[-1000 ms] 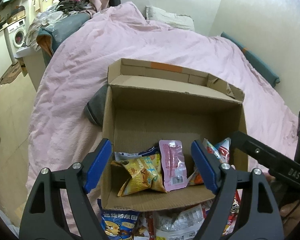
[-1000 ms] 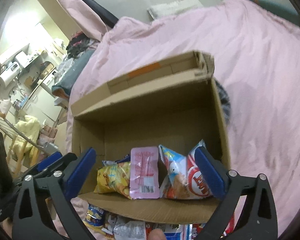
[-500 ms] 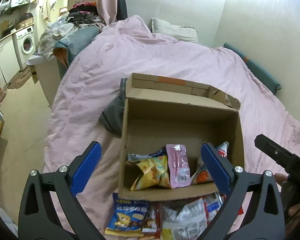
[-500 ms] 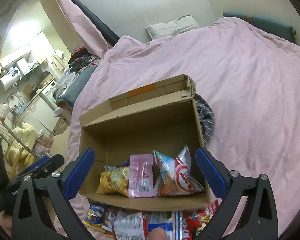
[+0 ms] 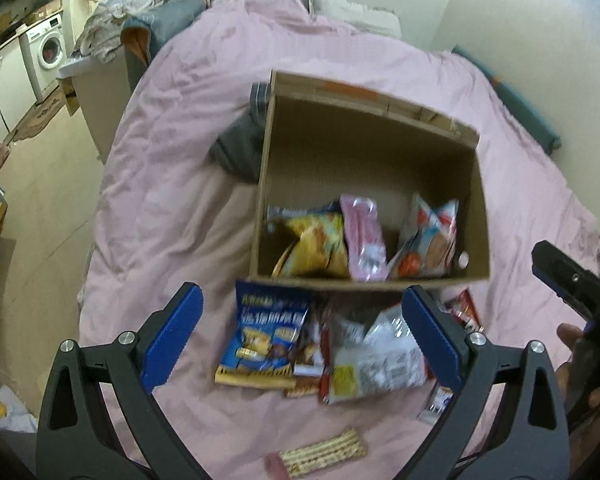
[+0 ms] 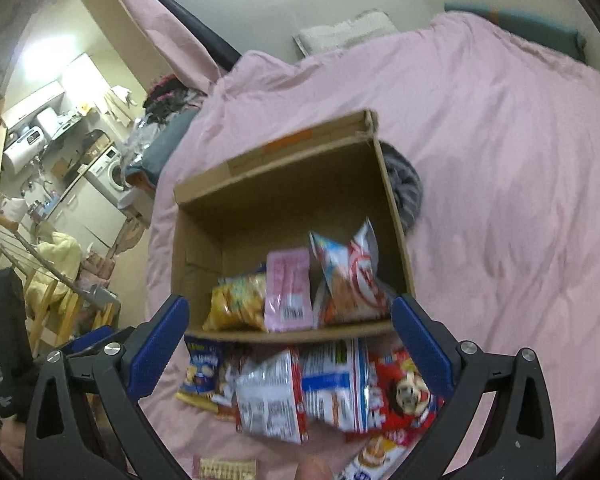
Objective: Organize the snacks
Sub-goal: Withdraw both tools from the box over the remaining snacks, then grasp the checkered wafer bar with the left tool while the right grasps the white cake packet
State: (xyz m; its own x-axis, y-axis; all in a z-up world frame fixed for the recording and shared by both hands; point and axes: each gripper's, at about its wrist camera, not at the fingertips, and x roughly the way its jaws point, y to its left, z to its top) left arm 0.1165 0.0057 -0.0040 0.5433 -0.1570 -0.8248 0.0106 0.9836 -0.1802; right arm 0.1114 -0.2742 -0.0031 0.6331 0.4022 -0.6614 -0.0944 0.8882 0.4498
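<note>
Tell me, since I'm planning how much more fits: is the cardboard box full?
No. The cardboard box holds only a few packets along its near wall, such as the pink packet; the far part is bare cardboard.

one cardboard box (image 5: 476,216) on the pink duvet (image 5: 172,168). inside it three packets clearly seen: one yellow bag (image 6: 238,300), one pink pouch (image 6: 289,290), one red-and-white bag (image 6: 350,276); a fourth bluish packet edge shows behind the yellow one, unclear. outside in front, a loose pile (image 6: 312,392) of at least five packets, overlapping, exact count unclear. one cracker sleeve (image 5: 324,454) apart. two grippers, two blue pads each. one pillow (image 6: 342,34).
</note>
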